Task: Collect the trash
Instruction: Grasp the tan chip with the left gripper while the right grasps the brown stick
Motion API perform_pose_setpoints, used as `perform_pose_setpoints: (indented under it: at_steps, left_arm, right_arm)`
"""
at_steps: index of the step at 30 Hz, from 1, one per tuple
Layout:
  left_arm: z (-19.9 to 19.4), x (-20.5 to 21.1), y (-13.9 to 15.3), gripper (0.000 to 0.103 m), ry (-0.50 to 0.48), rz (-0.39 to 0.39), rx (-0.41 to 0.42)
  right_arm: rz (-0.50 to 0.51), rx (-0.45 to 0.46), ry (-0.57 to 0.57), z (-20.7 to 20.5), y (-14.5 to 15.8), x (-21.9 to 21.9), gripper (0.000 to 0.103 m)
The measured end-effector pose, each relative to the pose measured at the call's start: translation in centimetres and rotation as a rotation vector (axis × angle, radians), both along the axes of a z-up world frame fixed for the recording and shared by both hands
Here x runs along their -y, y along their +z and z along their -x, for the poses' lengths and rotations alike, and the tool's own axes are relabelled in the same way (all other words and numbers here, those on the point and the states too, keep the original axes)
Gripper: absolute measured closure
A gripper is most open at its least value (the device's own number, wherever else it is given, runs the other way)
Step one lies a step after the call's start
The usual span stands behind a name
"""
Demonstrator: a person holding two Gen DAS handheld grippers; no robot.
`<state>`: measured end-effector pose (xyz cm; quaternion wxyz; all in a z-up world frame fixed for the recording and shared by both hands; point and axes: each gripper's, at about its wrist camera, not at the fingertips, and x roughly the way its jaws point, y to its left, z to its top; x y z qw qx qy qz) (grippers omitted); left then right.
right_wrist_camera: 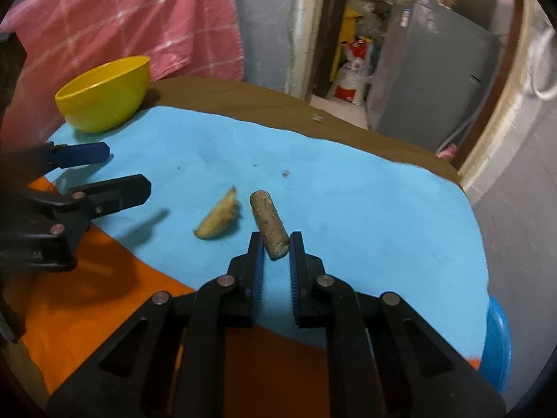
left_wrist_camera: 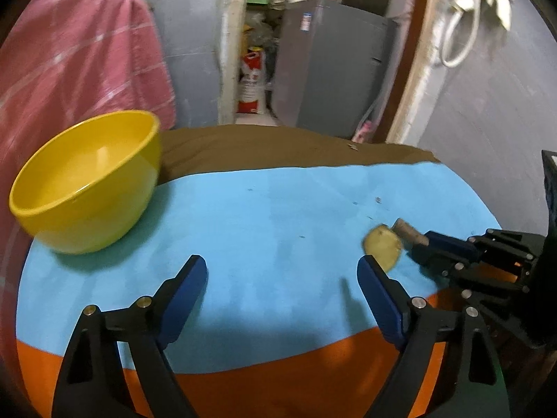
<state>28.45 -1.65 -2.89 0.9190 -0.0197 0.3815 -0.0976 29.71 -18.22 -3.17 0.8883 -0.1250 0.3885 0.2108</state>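
A brown cylindrical stub [right_wrist_camera: 269, 224] lies on the blue cloth, its near end between the fingertips of my right gripper [right_wrist_camera: 275, 244], whose jaws stand close around it. It also shows in the left wrist view [left_wrist_camera: 410, 232]. A yellowish peel slice [right_wrist_camera: 220, 221] lies just left of the stub, and shows in the left wrist view [left_wrist_camera: 383, 246]. A yellow bowl [left_wrist_camera: 87, 181] stands empty at the far left, also in the right wrist view [right_wrist_camera: 104, 94]. My left gripper [left_wrist_camera: 282, 271] is open and empty above the blue cloth, with the peel beside its right fingertip.
The table carries a blue cloth [left_wrist_camera: 271, 230] over orange [left_wrist_camera: 278, 383] and brown [left_wrist_camera: 261, 149] cloth. A pink checked towel [left_wrist_camera: 76, 59] hangs behind the bowl. A grey fridge [left_wrist_camera: 334, 83] and a doorway stand beyond the table. A blue stool [right_wrist_camera: 497, 345] is at lower right.
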Motion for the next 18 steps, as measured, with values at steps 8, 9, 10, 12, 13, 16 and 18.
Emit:
perform_pose_setpoints:
  at_steps: [8, 9, 10, 12, 13, 16, 18]
  left_arm:
    - [-1.3, 3.9, -0.6, 0.022, -0.183, -0.061, -0.057]
    - [-1.4, 4.4, -0.8, 0.024, -0.198, -0.061, -0.066]
    - [-1.5, 4.8, -0.9, 0.026, -0.206, -0.062, -0.069]
    - [-1.9, 5.4, -1.1, 0.035, -0.217, -0.062, -0.077]
    - [-2.1, 5.6, -1.2, 0.037, -0.217, -0.057, -0.081]
    - [-2.7, 5.8, -1.4, 0.049, -0.202, -0.05, -0.09]
    - [-3.0, 5.9, -1.6, 0.058, -0.179, -0.056, -0.096]
  right_arm:
    - [-0.109, 0.032, -0.103, 1.7, 0.3, 3.6, 0.081]
    - [-0.111, 0.036, -0.108, 1.8, 0.4, 3.7, 0.081]
    - [-0.114, 0.043, -0.113, 2.0, 0.5, 3.8, 0.081]
    - [-0.124, 0.052, -0.122, 2.1, 0.5, 4.0, 0.081]
    - [-0.131, 0.054, -0.126, 2.2, 0.6, 4.2, 0.081]
    - [-0.148, 0.061, -0.133, 2.3, 0.5, 4.4, 0.081]
    - [-0.153, 0.067, -0.138, 2.5, 0.3, 4.5, 0.081]
